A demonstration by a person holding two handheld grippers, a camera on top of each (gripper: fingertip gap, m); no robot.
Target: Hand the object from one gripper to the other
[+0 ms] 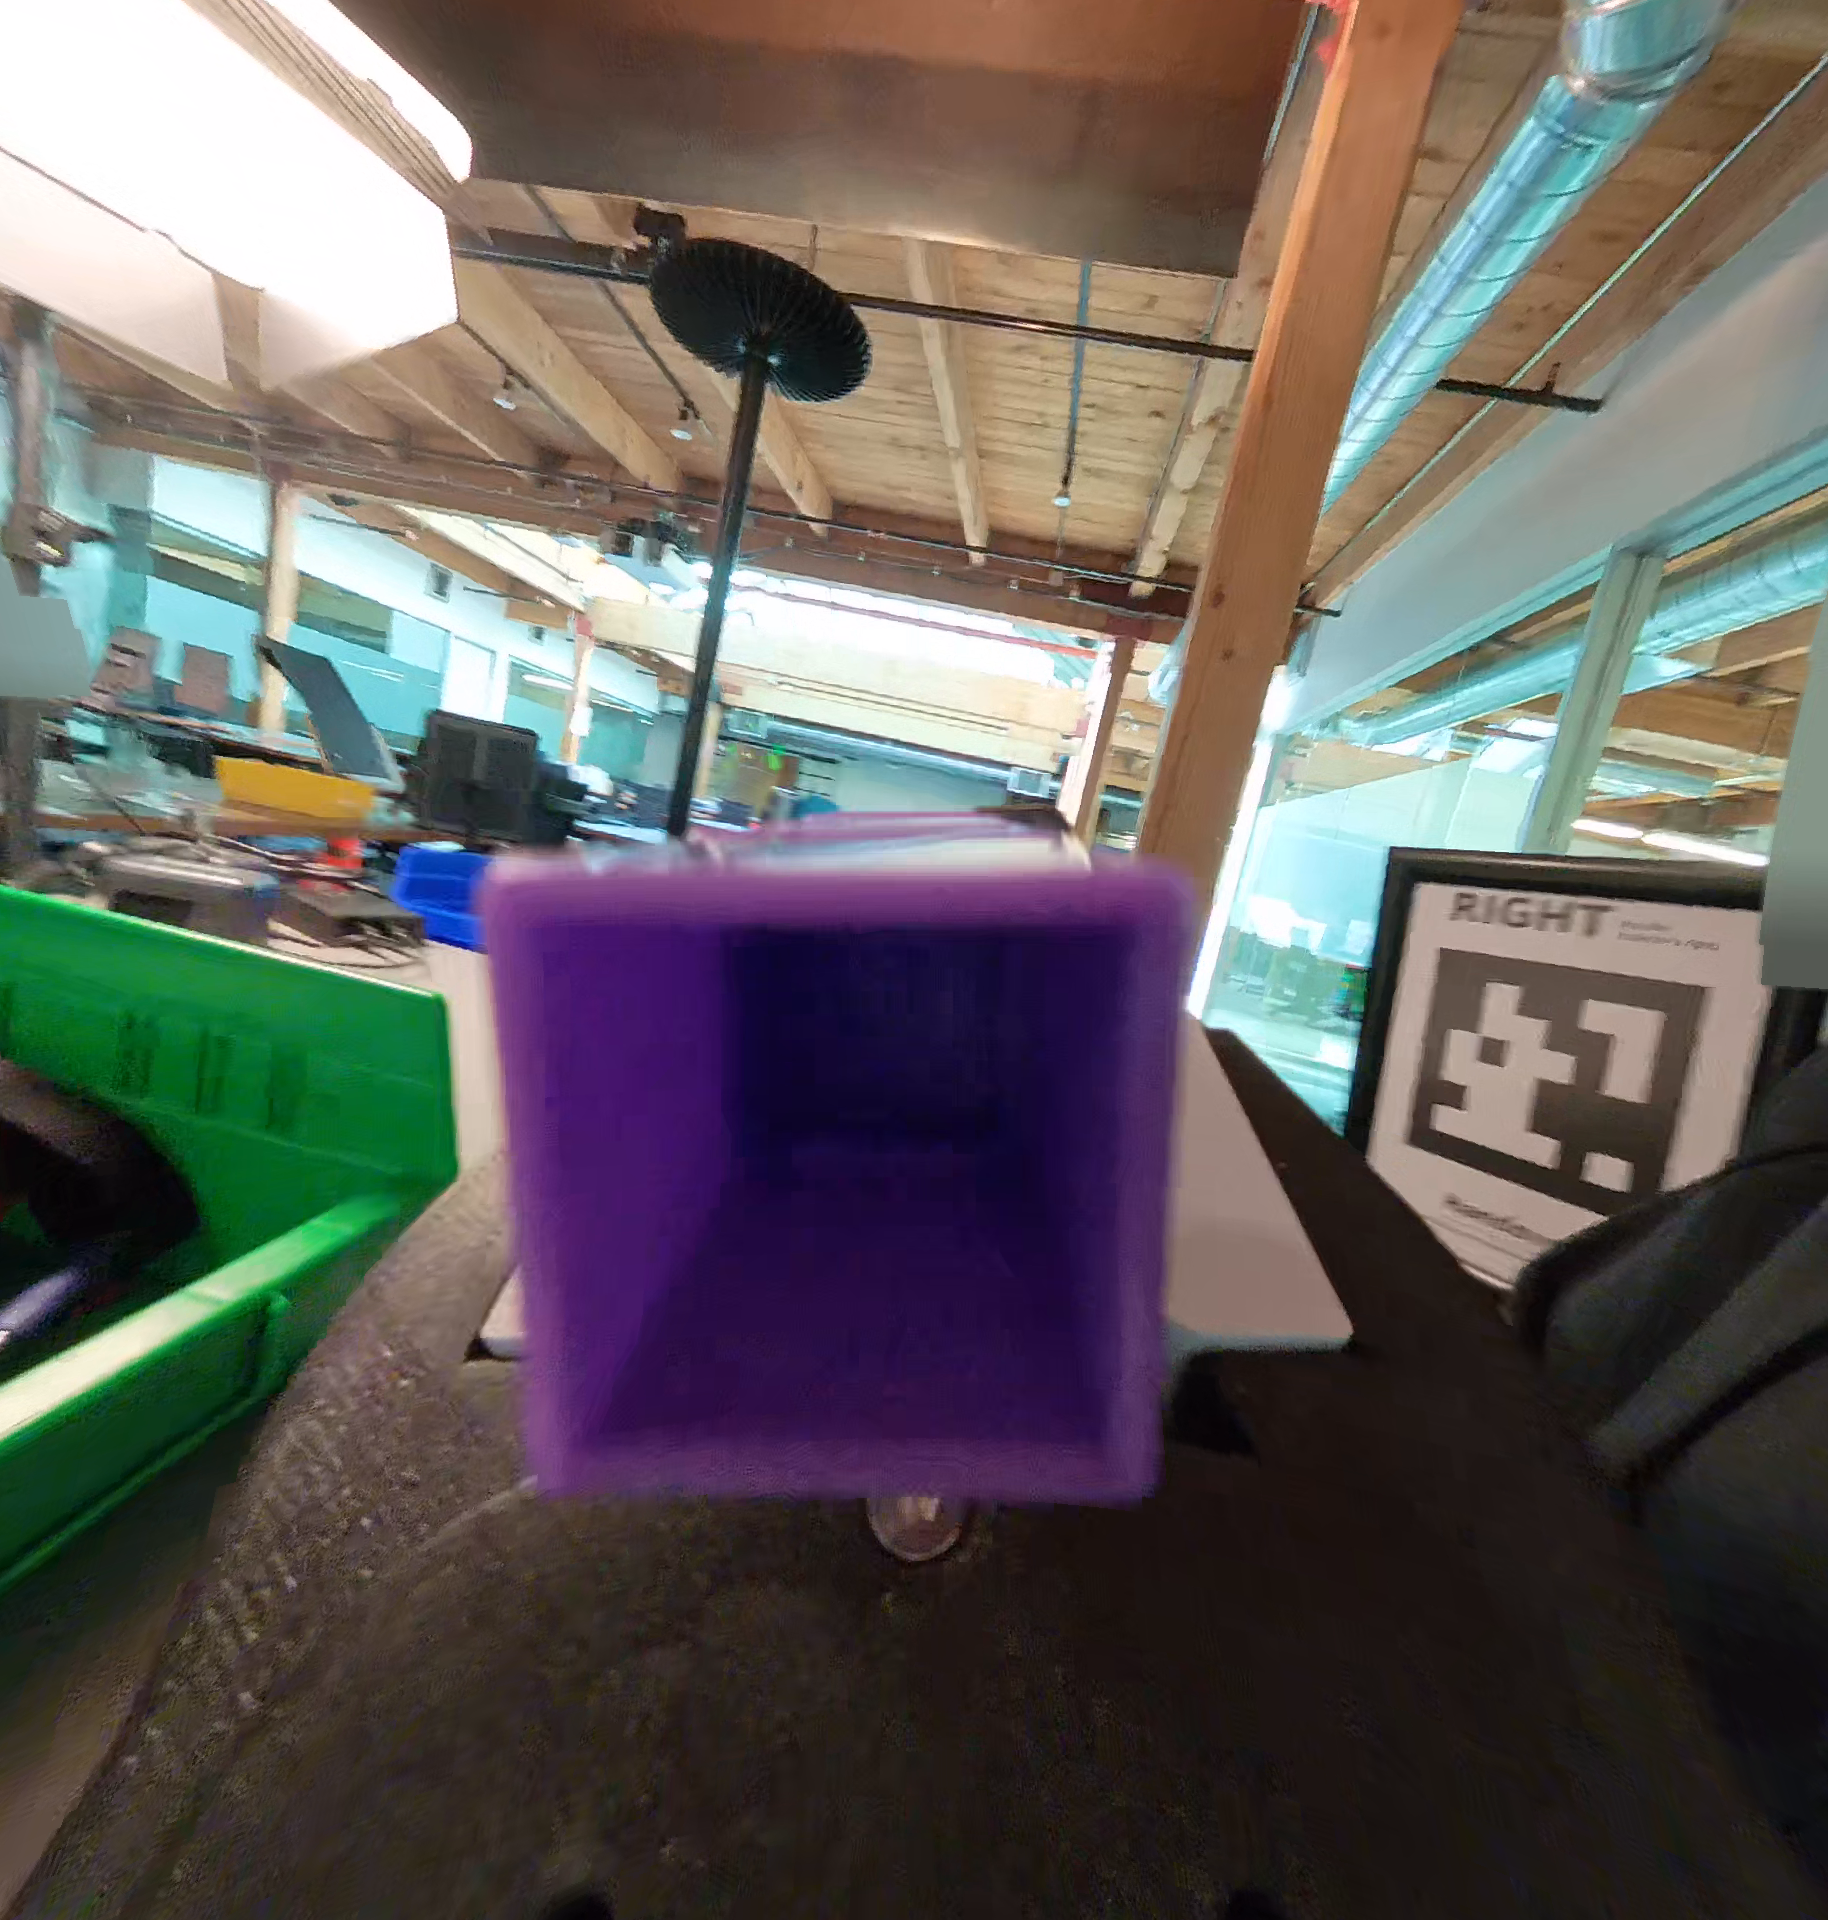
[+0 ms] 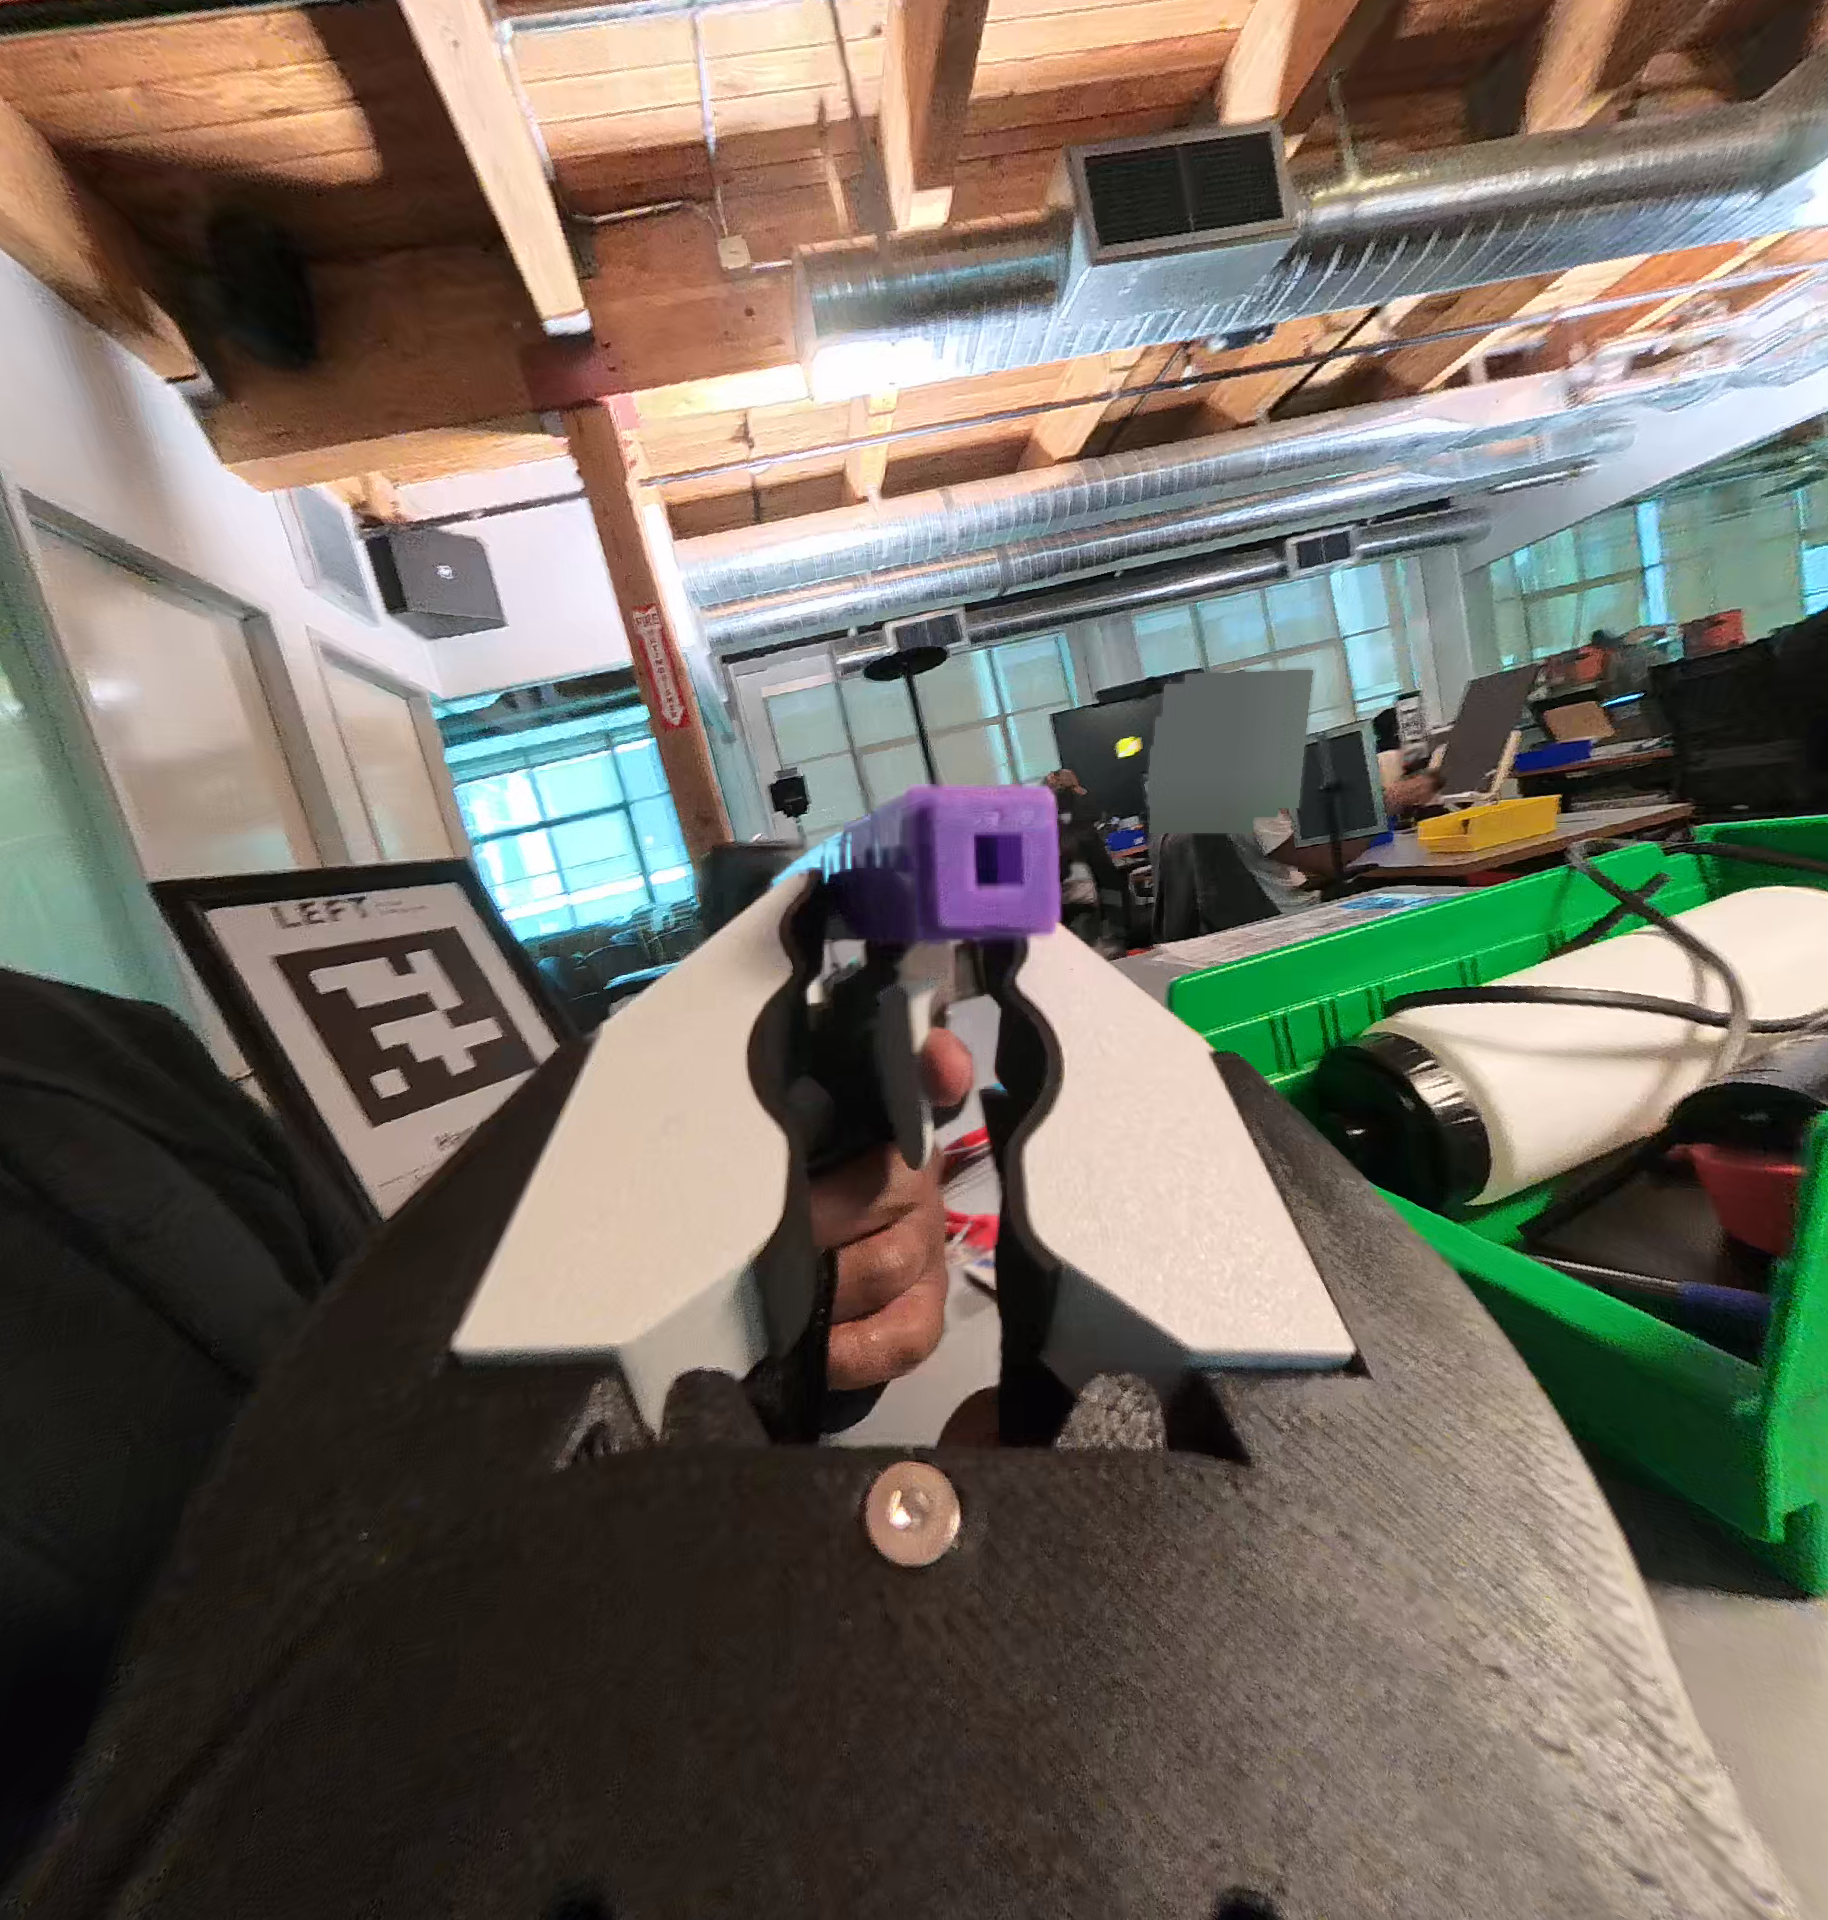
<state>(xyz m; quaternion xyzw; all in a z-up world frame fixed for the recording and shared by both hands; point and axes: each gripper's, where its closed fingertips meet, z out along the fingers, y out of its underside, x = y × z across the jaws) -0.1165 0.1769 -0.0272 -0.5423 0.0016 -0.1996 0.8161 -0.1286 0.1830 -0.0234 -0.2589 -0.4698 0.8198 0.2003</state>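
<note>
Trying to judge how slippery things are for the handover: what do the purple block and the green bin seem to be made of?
Purple block: probably 3D-printed plastic with a matte finish; its side shows fine stepped ridges, and its hollow walls look dull. Green bin: looks like moulded hard plastic, slightly glossy, with ribbed walls and a soft sheen along the rim.

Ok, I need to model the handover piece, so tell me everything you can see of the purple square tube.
The purple square tube looks like matte printed plastic, hollow: wide open end toward the left camera, small square hole in the far end, one side ribbed. Held aloft, apparently lengthwise in the left gripper, just beyond the open right gripper.
</note>
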